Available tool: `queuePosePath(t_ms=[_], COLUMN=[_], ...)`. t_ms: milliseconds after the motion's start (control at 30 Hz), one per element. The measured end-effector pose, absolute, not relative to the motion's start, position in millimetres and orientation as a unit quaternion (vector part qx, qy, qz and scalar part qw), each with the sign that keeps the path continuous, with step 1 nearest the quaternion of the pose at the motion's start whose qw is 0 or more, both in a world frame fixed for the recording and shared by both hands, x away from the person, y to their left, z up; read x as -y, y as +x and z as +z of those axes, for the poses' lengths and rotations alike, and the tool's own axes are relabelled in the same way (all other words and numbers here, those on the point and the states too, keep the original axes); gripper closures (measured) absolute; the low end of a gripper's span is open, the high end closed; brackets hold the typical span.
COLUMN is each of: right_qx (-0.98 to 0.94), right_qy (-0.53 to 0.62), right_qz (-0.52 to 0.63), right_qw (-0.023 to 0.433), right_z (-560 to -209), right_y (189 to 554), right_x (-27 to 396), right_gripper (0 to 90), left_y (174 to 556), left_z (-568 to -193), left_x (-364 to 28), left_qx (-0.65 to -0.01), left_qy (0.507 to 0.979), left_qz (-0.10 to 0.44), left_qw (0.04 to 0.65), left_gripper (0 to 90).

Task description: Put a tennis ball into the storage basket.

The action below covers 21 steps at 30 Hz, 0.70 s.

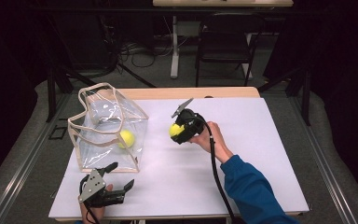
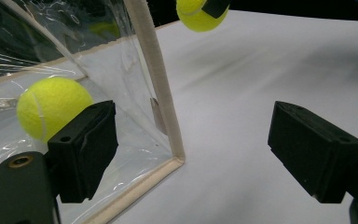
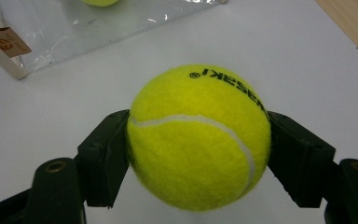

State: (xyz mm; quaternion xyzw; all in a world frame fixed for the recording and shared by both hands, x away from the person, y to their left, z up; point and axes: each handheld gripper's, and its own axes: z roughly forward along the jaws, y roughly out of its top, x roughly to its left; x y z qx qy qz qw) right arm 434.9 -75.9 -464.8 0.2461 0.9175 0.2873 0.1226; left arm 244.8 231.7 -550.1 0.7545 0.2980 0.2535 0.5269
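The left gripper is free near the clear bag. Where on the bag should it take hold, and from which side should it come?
Best guess: grip the beige trim of the clear bag, at the upright corner edge that faces the open left gripper. The trim is narrow and stiff-looking, while the plastic walls are slack and creased. Come level from the near side, one jaw on each side of the edge.

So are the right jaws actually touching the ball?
Touching. In the right gripper view both jaws of the right gripper press against the sides of the ball, held clear of the table.
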Motion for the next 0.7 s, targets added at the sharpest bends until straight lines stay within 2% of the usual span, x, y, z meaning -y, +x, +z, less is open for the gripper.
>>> queuePosePath(t_ms=[700], right_qx=[-0.924], right_qy=[0.228], right_qz=[0.284], right_qw=[0.118], right_z=[-461.3], right_y=[426.6], right_x=[63.8], right_gripper=[26.7], left_y=[244.6], left_z=[-550.4], left_x=[-231.6], left_qx=[-0.299], left_qy=[0.754], left_qz=[0.252], left_qw=[0.528], left_gripper=[16.0])
